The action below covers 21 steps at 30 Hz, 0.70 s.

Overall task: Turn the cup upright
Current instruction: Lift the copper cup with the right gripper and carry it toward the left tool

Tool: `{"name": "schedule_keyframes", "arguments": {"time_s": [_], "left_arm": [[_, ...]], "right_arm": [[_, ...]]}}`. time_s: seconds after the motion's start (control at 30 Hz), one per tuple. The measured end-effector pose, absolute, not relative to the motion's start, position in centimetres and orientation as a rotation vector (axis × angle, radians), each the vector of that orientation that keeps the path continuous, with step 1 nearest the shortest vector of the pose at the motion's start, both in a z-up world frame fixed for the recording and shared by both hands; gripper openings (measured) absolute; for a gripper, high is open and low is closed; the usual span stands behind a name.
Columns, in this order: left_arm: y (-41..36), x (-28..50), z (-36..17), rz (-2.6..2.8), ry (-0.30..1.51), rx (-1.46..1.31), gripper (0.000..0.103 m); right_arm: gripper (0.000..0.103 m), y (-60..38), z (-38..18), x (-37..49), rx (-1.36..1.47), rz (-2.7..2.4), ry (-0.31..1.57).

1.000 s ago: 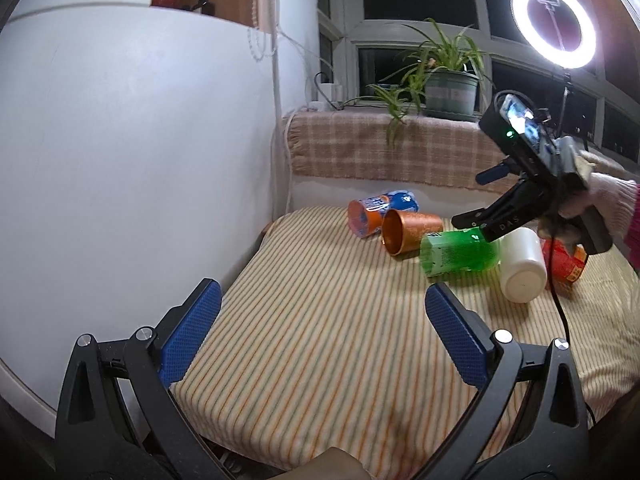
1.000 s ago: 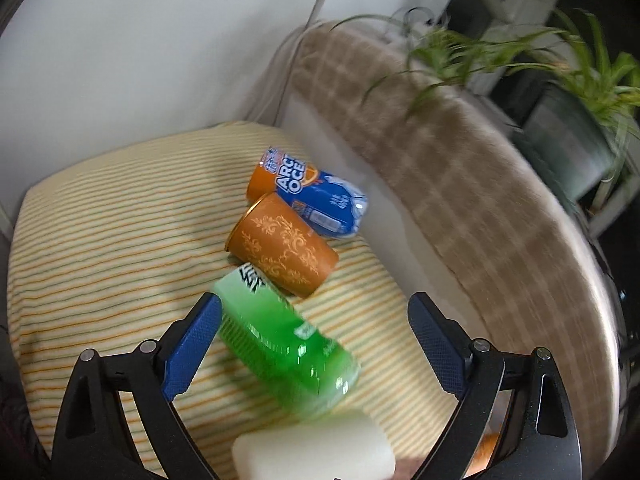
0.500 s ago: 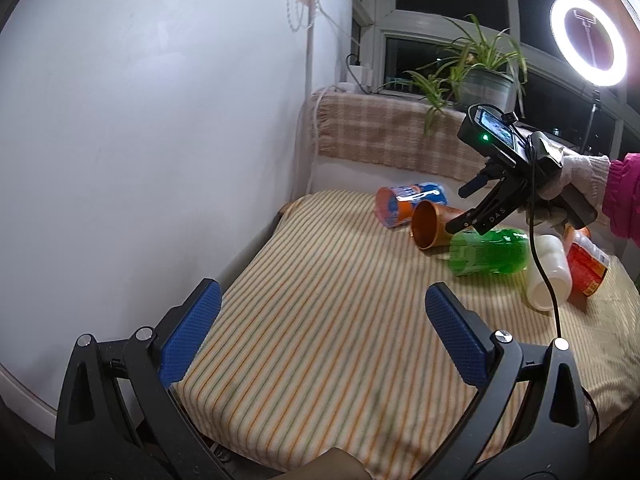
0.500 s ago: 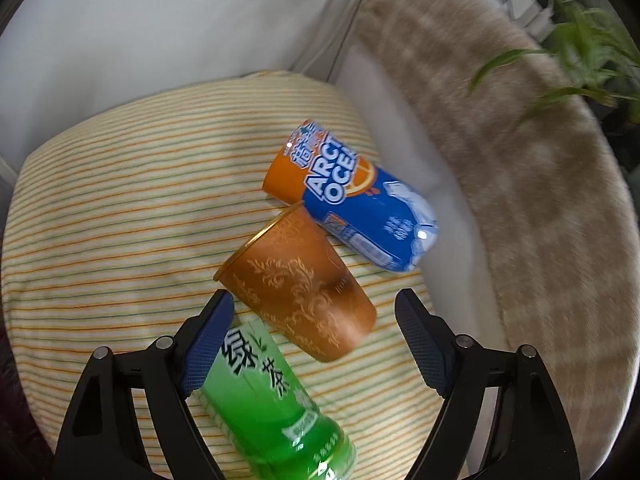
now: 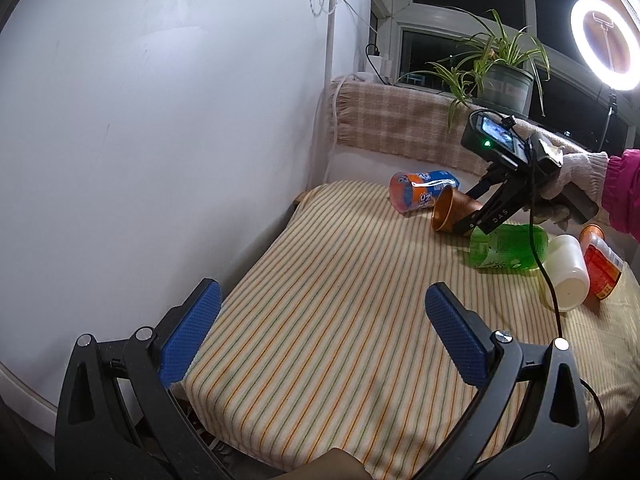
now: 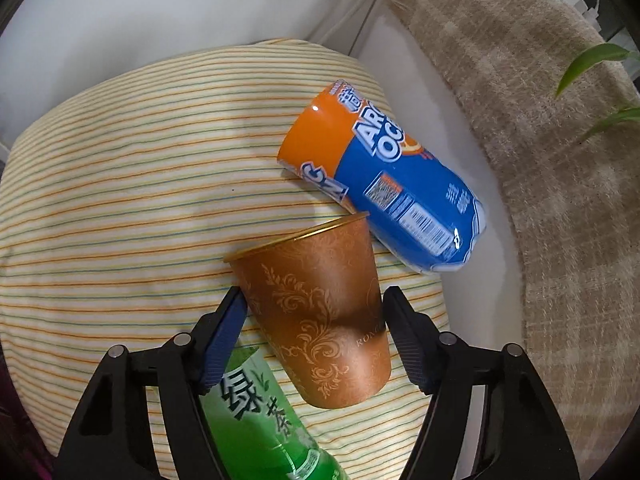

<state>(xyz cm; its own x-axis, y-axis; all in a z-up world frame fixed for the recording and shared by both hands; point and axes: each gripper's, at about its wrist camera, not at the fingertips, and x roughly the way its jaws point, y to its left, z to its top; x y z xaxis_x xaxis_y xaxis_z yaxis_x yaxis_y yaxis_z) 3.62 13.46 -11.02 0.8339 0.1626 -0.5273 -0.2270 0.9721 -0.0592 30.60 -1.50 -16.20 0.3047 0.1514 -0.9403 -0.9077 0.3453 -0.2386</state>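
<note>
Right now the right gripper (image 6: 312, 324) straddles the copper cup (image 6: 316, 312), lying on its side at lower centre; jaws wide, pads beside the walls, not clamping, presumably lined up to pinch and tip it. Left gripper (image 5: 316, 332) hangs open, empty, bottom of frame.

The copper-brown cup (image 6: 320, 312) looks like satin-finished paper with a shiny gold rim, and the orange-and-blue bottle (image 6: 396, 192) and green bottle (image 6: 264, 424) beside it are glossy plastic. They lie on matt striped woven cloth (image 5: 340, 300). The gripper pads (image 5: 188, 332) are blue, finely textured rubber on matt black plastic frames.
</note>
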Motion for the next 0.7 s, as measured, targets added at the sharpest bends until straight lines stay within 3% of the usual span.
{"name": "schedule_keyframes", "arguments": {"time_s": [0.3,0.7], "left_arm": [[12.6,3.2,-10.1,0.193,0.528,-0.101,0.103],[10.6,0.8,-7.2,0.157,0.463,-0.07,0.103]], "right_arm": [[0.068,-3.7,-11.1,29.1,-0.845,0.858,0.9],[0.068,-9.4,-1.9,20.0,-0.428,0.92,0.736]]}}
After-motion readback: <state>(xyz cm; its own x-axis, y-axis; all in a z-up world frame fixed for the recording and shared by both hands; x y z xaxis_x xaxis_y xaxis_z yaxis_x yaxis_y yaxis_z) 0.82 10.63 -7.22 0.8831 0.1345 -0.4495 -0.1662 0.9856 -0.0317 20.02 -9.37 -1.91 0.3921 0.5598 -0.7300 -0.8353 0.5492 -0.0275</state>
